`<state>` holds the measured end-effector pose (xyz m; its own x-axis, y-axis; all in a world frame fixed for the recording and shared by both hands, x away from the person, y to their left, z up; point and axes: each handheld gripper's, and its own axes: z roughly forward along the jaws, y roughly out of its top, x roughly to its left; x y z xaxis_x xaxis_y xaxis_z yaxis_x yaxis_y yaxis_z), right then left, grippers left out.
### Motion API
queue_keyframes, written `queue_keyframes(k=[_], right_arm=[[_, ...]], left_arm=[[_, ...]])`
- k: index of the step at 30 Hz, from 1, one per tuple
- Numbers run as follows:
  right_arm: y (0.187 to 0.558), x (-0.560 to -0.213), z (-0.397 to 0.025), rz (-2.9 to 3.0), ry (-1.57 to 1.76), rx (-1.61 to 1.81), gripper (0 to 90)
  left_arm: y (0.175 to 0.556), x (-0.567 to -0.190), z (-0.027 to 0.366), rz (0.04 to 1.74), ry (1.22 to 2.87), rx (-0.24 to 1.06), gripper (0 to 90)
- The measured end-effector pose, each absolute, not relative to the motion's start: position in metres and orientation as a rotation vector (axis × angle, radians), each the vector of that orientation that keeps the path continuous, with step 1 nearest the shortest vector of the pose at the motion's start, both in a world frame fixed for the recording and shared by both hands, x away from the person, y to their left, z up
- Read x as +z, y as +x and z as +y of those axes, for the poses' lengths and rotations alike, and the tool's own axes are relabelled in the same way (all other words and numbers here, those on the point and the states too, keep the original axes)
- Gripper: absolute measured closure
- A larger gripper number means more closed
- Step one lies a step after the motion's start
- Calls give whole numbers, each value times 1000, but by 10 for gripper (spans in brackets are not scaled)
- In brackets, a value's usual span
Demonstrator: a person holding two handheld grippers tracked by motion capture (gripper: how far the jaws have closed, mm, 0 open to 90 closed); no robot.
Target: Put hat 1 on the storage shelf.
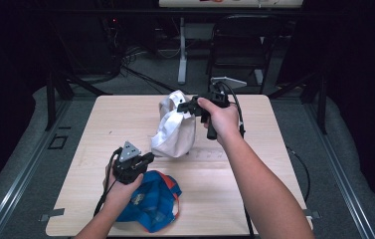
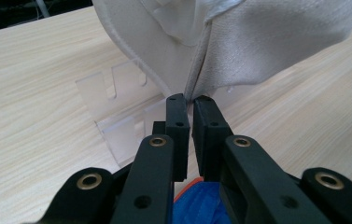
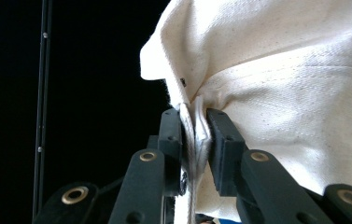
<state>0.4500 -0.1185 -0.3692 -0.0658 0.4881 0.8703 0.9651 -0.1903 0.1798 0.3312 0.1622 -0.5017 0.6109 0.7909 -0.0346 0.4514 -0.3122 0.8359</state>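
White cloth bag (image 1: 175, 130): mid-table (image 1: 254, 199), contents unseen | right gripper (image 1: 187, 107): clamped its top fold | left gripper (image 1: 147, 159): pinched its lower edge | blue bag (image 1: 157, 201): near edge

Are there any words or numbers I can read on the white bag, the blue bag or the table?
No text can be read here.
White cloth bag: plain, no print seen.
Blue and orange bag: a pale patch, too small and blurred to tell whether it is writing.
Clear plastic piece on the table: no markings.
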Motion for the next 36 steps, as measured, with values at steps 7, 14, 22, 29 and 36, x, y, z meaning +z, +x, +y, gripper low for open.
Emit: queue_keyframes(k=[7, 14, 22, 29, 36], right_arm=[[451, -381, -118, -1547, -1689, -1191, 757], [451, -384, -113, -1552, -1694, -1186, 745], [452, -386, -115, -1554, -1711, -1184, 755], [452, -393, -115, -1536, -1713, -1190, 755], [452, -395, -119, -1549, -1713, -1175, 751]], left_arm=[[332, -508, 169, 1005, 1932, 460, 857], [333, -511, 177, 1035, 1927, 441, 900], [329, -510, 174, 1001, 1906, 407, 723], [335, -510, 156, 986, 1929, 438, 619], [344, -512, 154, 1015, 1979, 468, 832]])
